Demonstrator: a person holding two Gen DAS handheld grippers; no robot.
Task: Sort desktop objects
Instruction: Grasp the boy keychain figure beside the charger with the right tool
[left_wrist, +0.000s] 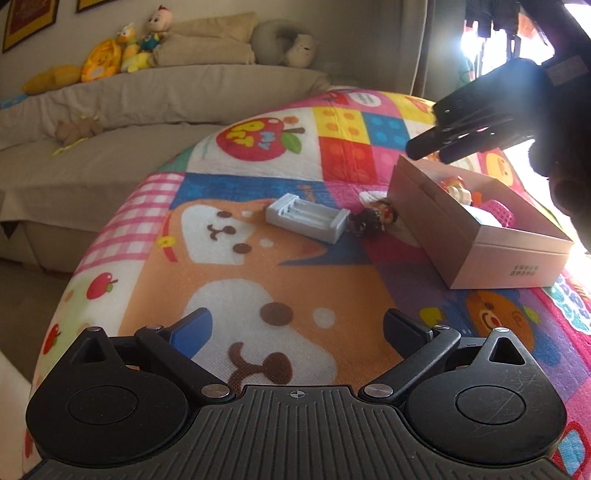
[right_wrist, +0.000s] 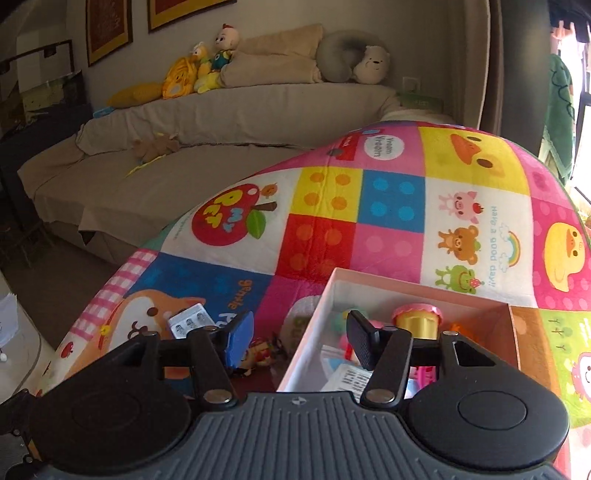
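A pink cardboard box (left_wrist: 480, 236) sits on the colourful play mat (left_wrist: 258, 273) and holds several small toys. A grey battery charger (left_wrist: 306, 218) lies left of the box, with a small dark-haired doll figure (left_wrist: 373, 218) between them. My left gripper (left_wrist: 297, 326) is open and empty, low over the mat, well short of the charger. My right gripper (right_wrist: 299, 338) is open and empty, hovering above the box's left wall (right_wrist: 306, 343). It also shows in the left wrist view (left_wrist: 436, 147) above the box. The charger (right_wrist: 190, 321) and doll (right_wrist: 262, 354) show left of the box.
Inside the box lie a gold-and-pink roll (right_wrist: 417, 321), a pink mesh item (left_wrist: 498, 212) and a printed card (right_wrist: 354, 380). A beige sofa (right_wrist: 184, 147) with plush toys (right_wrist: 207, 70) stands behind the mat. A bright window is at the right.
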